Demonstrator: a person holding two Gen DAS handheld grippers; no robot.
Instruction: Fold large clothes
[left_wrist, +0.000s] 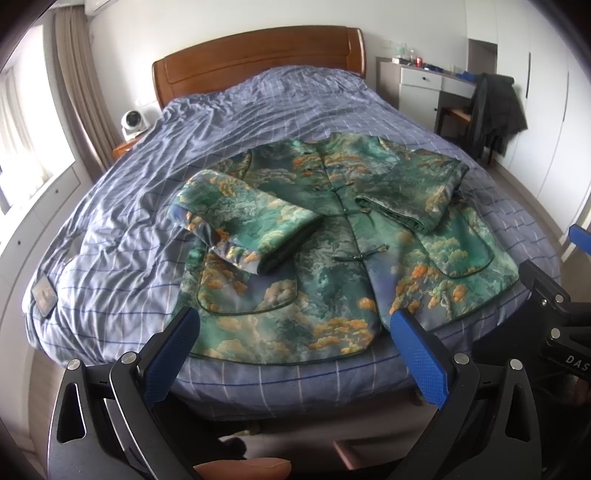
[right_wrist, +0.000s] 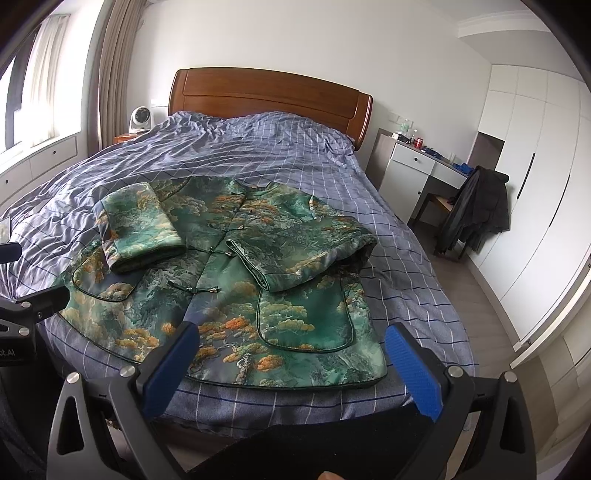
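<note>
Well short of jacket (left_wrist: 295, 258) hem.

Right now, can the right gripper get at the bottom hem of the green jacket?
Probably yes. The right gripper is open just above the green jacket hem at the bed edge, with nothing between them.

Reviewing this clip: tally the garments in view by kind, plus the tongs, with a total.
Green landscape-print jacket lying on the bed: 1
Dark coat draped over the chair: 1
Tongs, both open and empty: 2, left tongs and right tongs
Total: 4
</note>
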